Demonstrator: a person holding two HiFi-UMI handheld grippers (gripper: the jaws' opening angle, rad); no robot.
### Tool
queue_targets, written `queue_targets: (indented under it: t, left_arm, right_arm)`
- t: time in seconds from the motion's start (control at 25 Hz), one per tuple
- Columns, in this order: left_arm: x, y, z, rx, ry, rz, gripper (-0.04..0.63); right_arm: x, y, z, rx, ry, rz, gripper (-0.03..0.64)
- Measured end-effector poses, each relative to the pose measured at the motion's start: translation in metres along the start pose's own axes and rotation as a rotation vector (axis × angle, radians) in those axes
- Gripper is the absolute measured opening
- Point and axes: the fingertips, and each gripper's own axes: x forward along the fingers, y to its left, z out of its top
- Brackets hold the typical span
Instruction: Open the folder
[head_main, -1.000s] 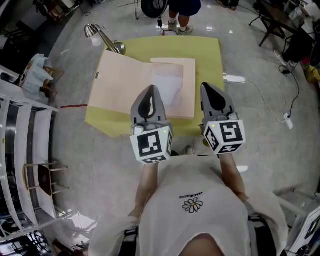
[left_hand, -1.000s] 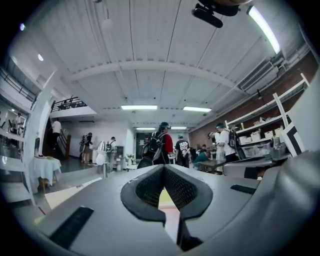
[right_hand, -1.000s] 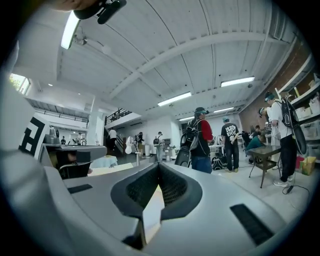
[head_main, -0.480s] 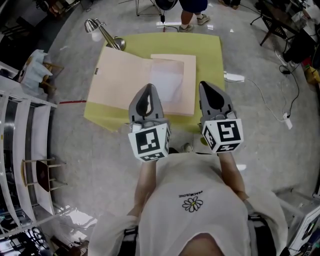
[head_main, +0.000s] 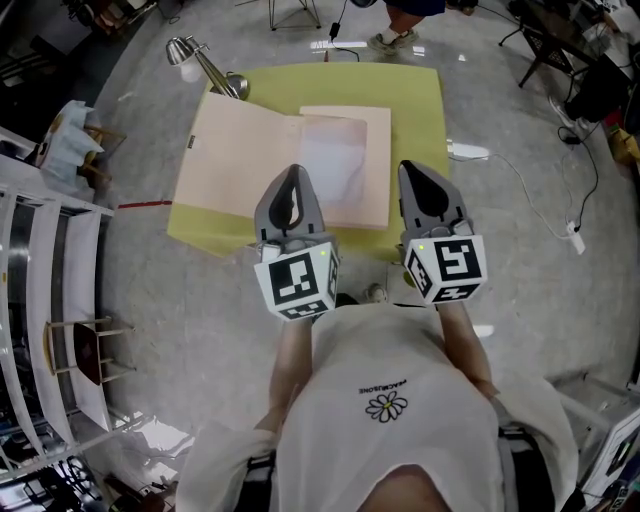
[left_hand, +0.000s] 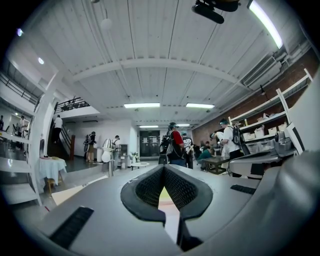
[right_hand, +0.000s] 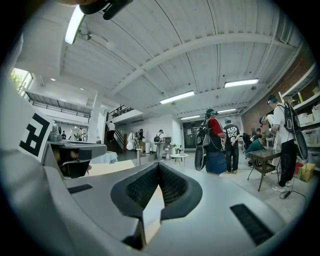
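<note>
The tan folder lies open on the yellow table, its left cover spread flat and a clear sleeve over the right half. My left gripper hovers shut over the folder's near edge and holds nothing. My right gripper is shut and empty too, just right of the folder over the table's near edge. Both point level, away from the person. In the left gripper view the jaws of the left gripper meet at the tips. The right gripper view shows the right gripper the same way.
A silver desk lamp stands at the table's far left corner. A white adapter with a cable lies on the floor to the right. White shelving lines the left side. Someone's feet show beyond the table.
The feet beyond the table have moved toward the picture's top right. Both grippers stay shut and nearly still.
</note>
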Motion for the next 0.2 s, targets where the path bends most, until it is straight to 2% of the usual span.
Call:
queue_targets:
  t: [0.2]
  left_arm:
    - [-0.0011, 0.0000, -0.0018, 0.006, 0.009, 0.010, 0.014]
  right_arm:
    - [-0.0032, -0.0032, -0.0026, 0.001, 0.011, -0.015, 0.012]
